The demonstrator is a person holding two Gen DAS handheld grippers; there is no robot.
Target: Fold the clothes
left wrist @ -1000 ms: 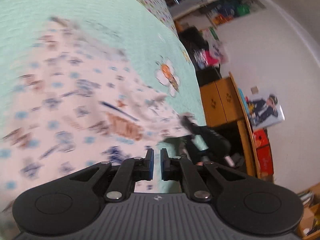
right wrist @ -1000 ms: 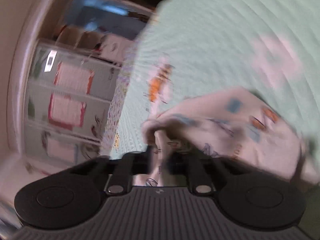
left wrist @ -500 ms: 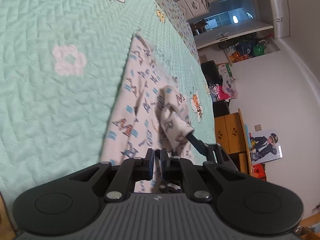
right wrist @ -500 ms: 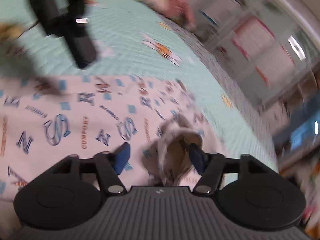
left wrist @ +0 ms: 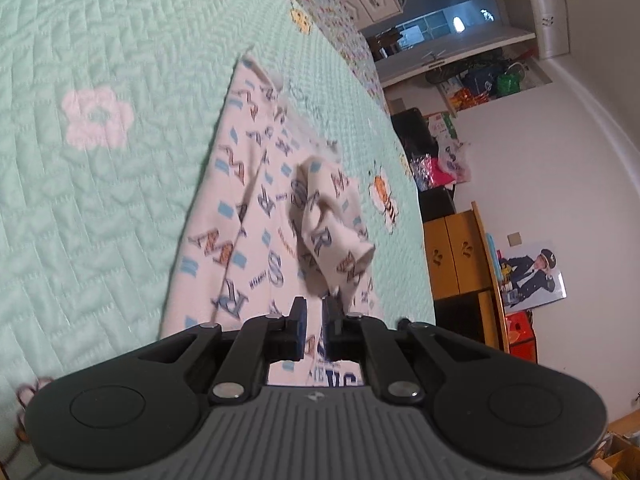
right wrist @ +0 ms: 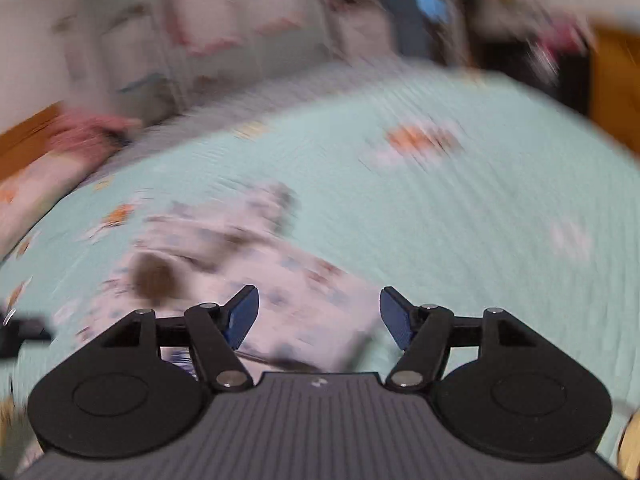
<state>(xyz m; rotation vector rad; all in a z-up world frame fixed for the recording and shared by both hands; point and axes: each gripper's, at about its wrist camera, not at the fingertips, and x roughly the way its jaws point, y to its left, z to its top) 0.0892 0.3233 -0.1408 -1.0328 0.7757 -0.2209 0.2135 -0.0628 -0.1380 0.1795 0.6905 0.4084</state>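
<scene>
While our right gripper (right wrist: 318, 316) hangs spread and empty, we keep our left gripper (left wrist: 314, 322) pressed together, apparently pinching the letter-print garment's (left wrist: 240, 216) edge, likely to carry its fold across the quilt (left wrist: 100, 40).

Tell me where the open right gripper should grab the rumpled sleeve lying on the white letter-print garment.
Judging by its pose, grip the sleeve at its raised cuff end, nearest the shut left gripper. That end stands off the letter-print garment, so the right gripper can probably straddle it from above without pinching lower layers.
</scene>
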